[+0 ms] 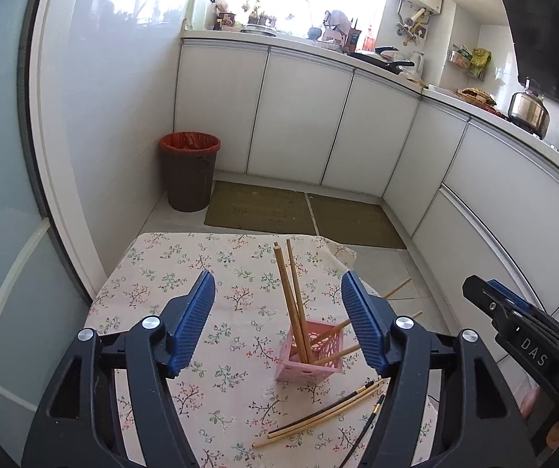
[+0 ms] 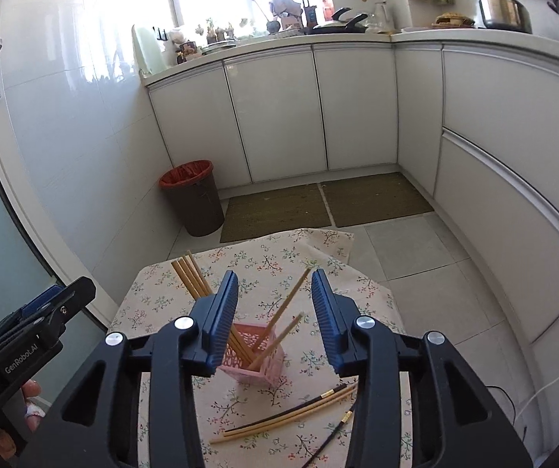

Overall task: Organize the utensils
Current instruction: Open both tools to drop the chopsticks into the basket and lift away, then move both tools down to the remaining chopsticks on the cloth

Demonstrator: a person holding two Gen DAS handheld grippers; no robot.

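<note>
Left wrist view shows the left gripper (image 1: pixel 278 321) with jaws spread wide and empty, the pink holder (image 1: pixel 310 355) low centre on the floral tablecloth (image 1: pixel 170 273). Right gripper (image 2: pixel 275 321) is likewise parted, holding nothing. Loose chopsticks (image 2: pixel 287 415) lie below the holder, lower centre. They look light, stiff and slick; I'd pinch one near mid-length, since they may roll.
</note>
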